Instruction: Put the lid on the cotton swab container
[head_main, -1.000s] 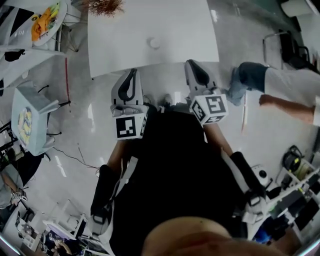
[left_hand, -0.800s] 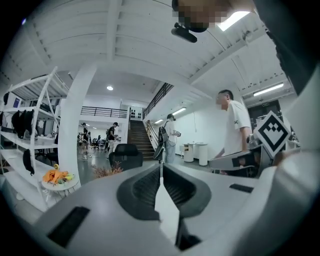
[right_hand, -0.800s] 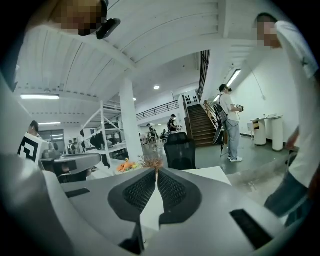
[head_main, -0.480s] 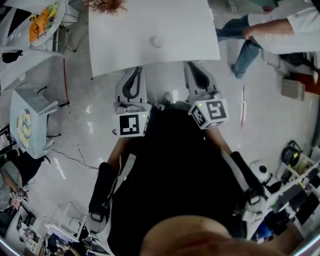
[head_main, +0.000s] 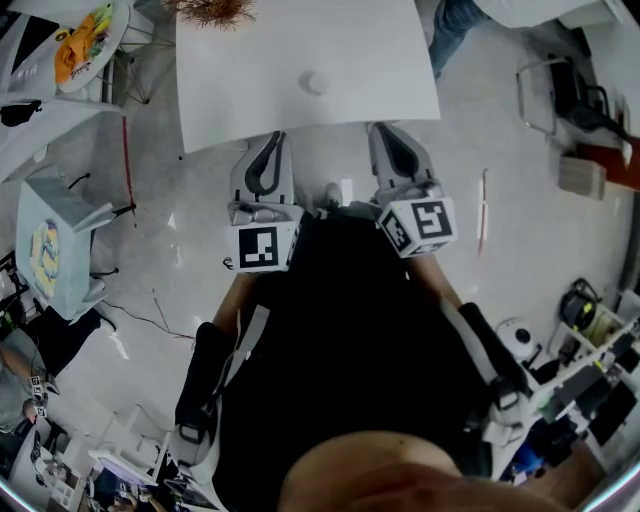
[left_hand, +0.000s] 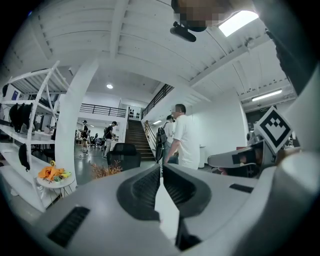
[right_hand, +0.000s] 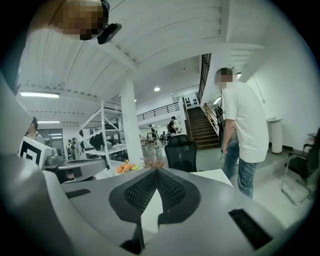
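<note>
Left tool (head_main: 271, 138) and right tool (head_main: 386, 130) point level toward table (head_main: 300, 50); left's jaws together, right's just closed, empty.

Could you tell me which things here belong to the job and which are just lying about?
Job: small white round item on the white table, perhaps the container; left gripper, right gripper, both shut, empty.
Lying about: dried plant; orange item.

The left gripper (left_hand: 161, 167) had its jaws closed tip to tip, with nothing between them. A white table top (left_hand: 167, 212) showed beneath. The right gripper (left_hand: 242, 161) sat alongside at the right. Beyond stood a person in a white shirt (left_hand: 186, 140), a staircase (left_hand: 135, 142), a black chair (left_hand: 122, 152) and a small round table (left_hand: 55, 184) bearing orange items.
</note>
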